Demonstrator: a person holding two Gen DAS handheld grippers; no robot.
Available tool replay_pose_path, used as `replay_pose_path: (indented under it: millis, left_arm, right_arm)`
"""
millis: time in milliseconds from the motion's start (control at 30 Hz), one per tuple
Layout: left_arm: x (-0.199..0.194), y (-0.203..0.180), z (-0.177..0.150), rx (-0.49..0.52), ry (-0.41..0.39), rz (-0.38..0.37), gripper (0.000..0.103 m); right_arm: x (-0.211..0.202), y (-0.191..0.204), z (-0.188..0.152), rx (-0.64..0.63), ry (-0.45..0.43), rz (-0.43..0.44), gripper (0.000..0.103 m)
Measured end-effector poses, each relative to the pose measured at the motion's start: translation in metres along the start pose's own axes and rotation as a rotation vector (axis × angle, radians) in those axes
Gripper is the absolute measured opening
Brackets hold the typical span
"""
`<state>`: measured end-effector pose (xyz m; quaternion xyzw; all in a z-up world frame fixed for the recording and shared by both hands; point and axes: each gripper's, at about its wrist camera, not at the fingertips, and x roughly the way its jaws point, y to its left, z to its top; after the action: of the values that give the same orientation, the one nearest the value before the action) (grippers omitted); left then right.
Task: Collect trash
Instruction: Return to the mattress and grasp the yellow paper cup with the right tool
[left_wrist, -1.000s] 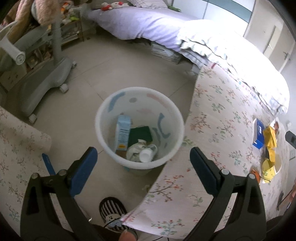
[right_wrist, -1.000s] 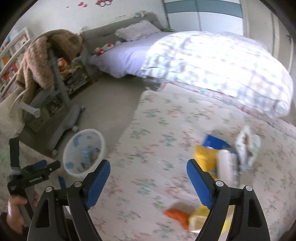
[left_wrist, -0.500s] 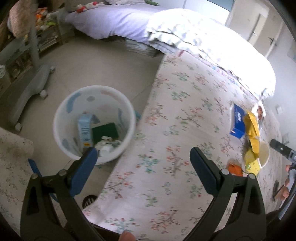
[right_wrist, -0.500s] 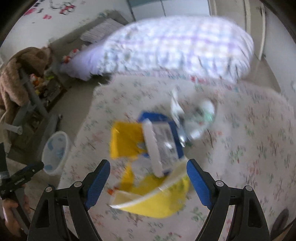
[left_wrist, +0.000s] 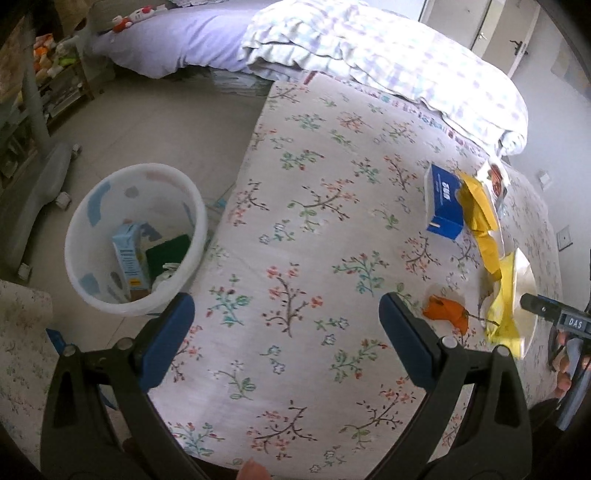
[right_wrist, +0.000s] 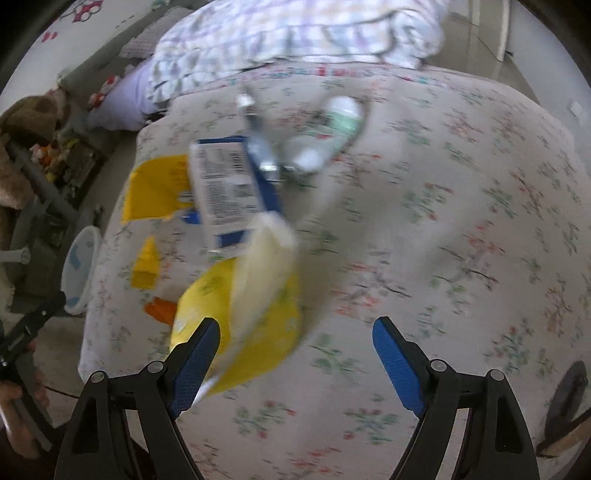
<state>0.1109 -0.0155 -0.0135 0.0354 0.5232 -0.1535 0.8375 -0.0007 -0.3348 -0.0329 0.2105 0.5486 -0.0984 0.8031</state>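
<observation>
Trash lies on the floral bedcover (left_wrist: 295, 229): a blue box (left_wrist: 443, 203), yellow wrappers (left_wrist: 480, 218), a big yellow bag (left_wrist: 508, 302) and an orange scrap (left_wrist: 445, 310). My left gripper (left_wrist: 286, 325) is open and empty above the cover, between the trash and the white bin (left_wrist: 135, 236). My right gripper (right_wrist: 295, 350) is open and empty, just right of the yellow bag (right_wrist: 251, 317). Beyond it lie the blue box (right_wrist: 229, 188), a clear bottle (right_wrist: 325, 136) and the orange scrap (right_wrist: 160, 308). The right view is blurred.
The bin stands on the floor left of the bed and holds a blue carton (left_wrist: 127, 258) and a green item (left_wrist: 168, 251). A checked duvet (left_wrist: 388, 59) is piled at the far end. A grey chair base (left_wrist: 40, 184) stands at left.
My left gripper has swung right, from over the bin to over the bedcover. My right gripper has moved closer to the trash pile, so the yellow bag now sits by its left finger.
</observation>
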Motion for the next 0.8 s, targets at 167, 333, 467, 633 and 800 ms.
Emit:
replay_pose_path:
  millis: [167,333,467,633,800]
  left_arm:
    - [0.003,-0.009,-0.002,0.019,0.009,0.0,0.1]
    - [0.005,-0.018,-0.004,0.037,0.014,0.0,0.1]
    - [0.007,-0.023,-0.007,0.044,0.019,-0.003,0.1]
    - [0.009,-0.022,-0.01,0.042,0.031,-0.005,0.1]
    - [0.01,-0.016,-0.01,0.032,0.035,-0.004,0.1]
  right_arm:
    - [-0.011,-0.035,-0.004,0.059,-0.021,-0.006,0.086]
    - [-0.024,-0.042,-0.007,0.072,-0.044,0.019,0.086]
    - [-0.029,-0.024,-0.01,0.044,-0.05,0.085,0.086]
    - [-0.015,0.005,-0.012,0.001,-0.009,0.13,0.086]
    - [0.009,0.031,-0.016,-0.062,0.05,0.097,0.086]
